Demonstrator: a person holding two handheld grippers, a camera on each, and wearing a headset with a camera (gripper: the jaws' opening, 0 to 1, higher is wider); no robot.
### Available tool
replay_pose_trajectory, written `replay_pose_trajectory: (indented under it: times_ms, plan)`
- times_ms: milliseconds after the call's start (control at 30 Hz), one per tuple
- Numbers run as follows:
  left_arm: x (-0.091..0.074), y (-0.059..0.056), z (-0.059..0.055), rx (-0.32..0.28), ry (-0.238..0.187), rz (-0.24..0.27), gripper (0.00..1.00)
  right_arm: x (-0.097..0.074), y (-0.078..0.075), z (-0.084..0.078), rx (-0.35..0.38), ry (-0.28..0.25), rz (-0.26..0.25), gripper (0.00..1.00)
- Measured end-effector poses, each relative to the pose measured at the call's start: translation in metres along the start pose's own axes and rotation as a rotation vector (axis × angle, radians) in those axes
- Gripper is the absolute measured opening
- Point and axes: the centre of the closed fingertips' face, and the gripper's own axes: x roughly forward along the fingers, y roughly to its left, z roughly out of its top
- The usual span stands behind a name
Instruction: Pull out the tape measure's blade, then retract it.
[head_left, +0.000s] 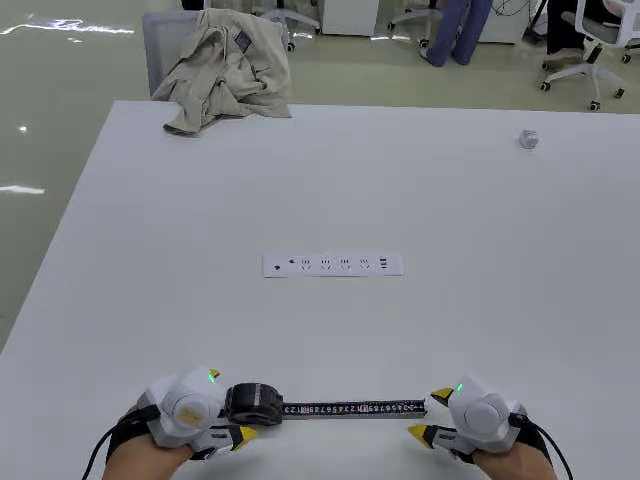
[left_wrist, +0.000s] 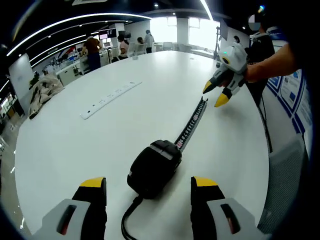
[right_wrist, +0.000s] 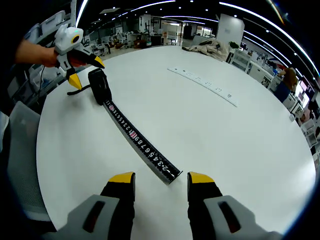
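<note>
A black tape measure case (head_left: 253, 403) lies on the white table (head_left: 330, 190) near its front edge. Its blade (head_left: 355, 408) is drawn out flat to the right. My left gripper (head_left: 230, 403) is open, its yellow-tipped jaws standing either side of the case's (left_wrist: 154, 167) rear without closing on it. My right gripper (head_left: 429, 412) is open too, just off the blade's free end (right_wrist: 171, 175), which lies slightly ahead of its fingertips (right_wrist: 122, 178). The blade (right_wrist: 135, 138) runs back to the case (right_wrist: 100, 85), beside the left gripper (right_wrist: 86, 71). The right gripper (left_wrist: 216, 93) hovers at the blade's (left_wrist: 192, 121) far end.
A white power strip (head_left: 332, 265) lies mid-table. A beige jacket (head_left: 228, 68) is draped over a chair at the far left edge, and a small white object (head_left: 528, 139) sits far right. Office chairs and a standing person are beyond the table.
</note>
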Motion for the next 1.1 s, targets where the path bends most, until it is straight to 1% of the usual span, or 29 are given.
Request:
replay_pose_trajectory:
  times_ms: [33,133,233,300,333,367,500,567,733,800,900,933,1100]
  plan:
    - [-0.002,-0.002,-0.001,-0.015,-0.003,0.002,0.66,-0.001,0.004,0.002,0.02,-0.014,-0.004,0.43]
    - [-0.005,-0.006,-0.004,-0.03,-0.004,0.016,0.69,-0.002,0.008,0.001,0.041,-0.031,-0.015,0.45]
    - [-0.009,-0.006,-0.007,-0.064,-0.012,0.041,0.7,-0.005,0.011,0.002,0.068,-0.048,-0.027,0.47]
    - [-0.013,-0.008,-0.007,-0.092,-0.018,0.05,0.7,-0.009,0.014,0.005,0.092,-0.063,-0.033,0.47]
    - [-0.014,-0.009,-0.008,-0.096,-0.019,0.048,0.7,-0.011,0.014,0.006,0.099,-0.068,-0.039,0.47]
    - [-0.015,-0.011,-0.009,-0.11,-0.019,0.046,0.7,-0.01,0.015,0.005,0.107,-0.073,-0.038,0.48]
    - [-0.019,-0.013,-0.014,-0.172,-0.039,0.069,0.7,-0.017,0.02,0.01,0.137,-0.103,-0.049,0.49]
    - [-0.023,-0.014,-0.013,-0.18,-0.047,0.084,0.71,-0.02,0.021,0.012,0.151,-0.116,-0.059,0.51]
    - [-0.028,-0.019,-0.011,-0.216,-0.07,0.097,0.72,-0.03,0.024,0.015,0.202,-0.148,-0.078,0.55]
    - [-0.03,-0.021,-0.011,-0.217,-0.072,0.109,0.73,-0.033,0.024,0.015,0.216,-0.157,-0.086,0.56]
    - [-0.032,-0.023,-0.009,-0.249,-0.084,0.113,0.78,-0.038,0.026,0.018,0.238,-0.179,-0.096,0.58]
    - [-0.033,-0.025,-0.009,-0.251,-0.084,0.111,0.79,-0.039,0.027,0.019,0.241,-0.184,-0.098,0.59]
    - [-0.04,-0.031,-0.007,-0.279,-0.11,0.123,0.79,-0.049,0.032,0.023,0.272,-0.208,-0.114,0.62]
